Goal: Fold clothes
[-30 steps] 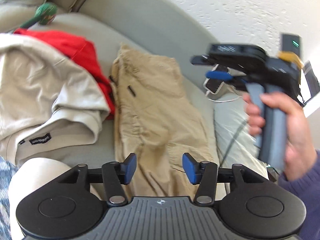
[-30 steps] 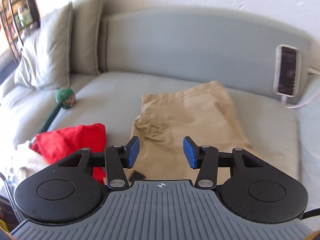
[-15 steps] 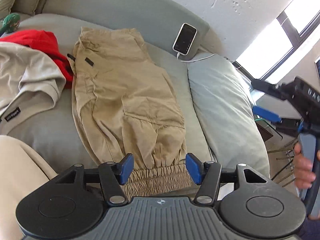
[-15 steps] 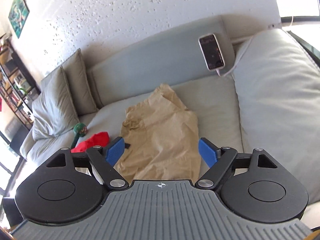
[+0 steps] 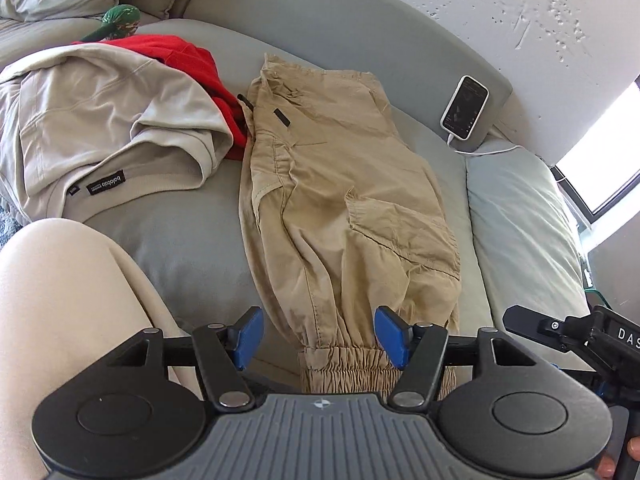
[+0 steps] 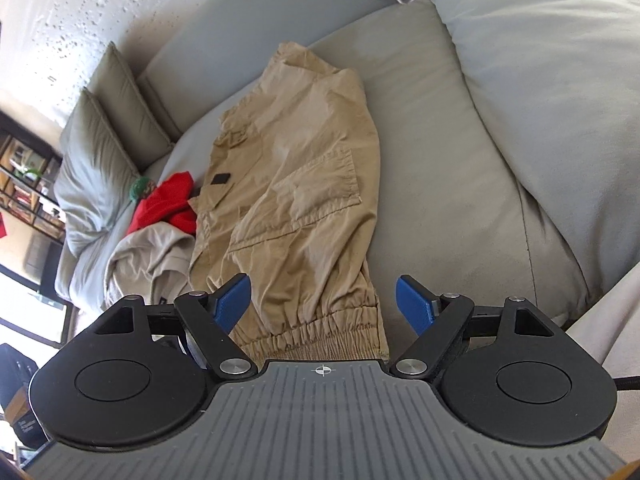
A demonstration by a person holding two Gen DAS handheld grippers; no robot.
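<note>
Tan cargo pants [image 5: 340,208] lie folded lengthwise on the grey sofa seat [image 5: 180,248], waist at the back, elastic cuffs at the front edge. They also show in the right wrist view [image 6: 296,208]. My left gripper [image 5: 318,340] is open, its blue pads either side of the cuffs, just above them. My right gripper [image 6: 324,304] is open wider, over the same cuffs [image 6: 316,336]. The right gripper's body shows at the left wrist view's right edge [image 5: 576,336].
A beige hoodie [image 5: 100,128] and a red garment [image 5: 188,60] lie heaped left of the pants. A phone [image 5: 464,108] on a cable leans on the sofa back. A large cushion [image 6: 540,80] lies right. A bare knee [image 5: 60,320] is front left.
Both grippers have come down and in toward the pants' cuffs at the sofa's front edge. The right gripper has opened wider than one second ago and swung beside the left.
</note>
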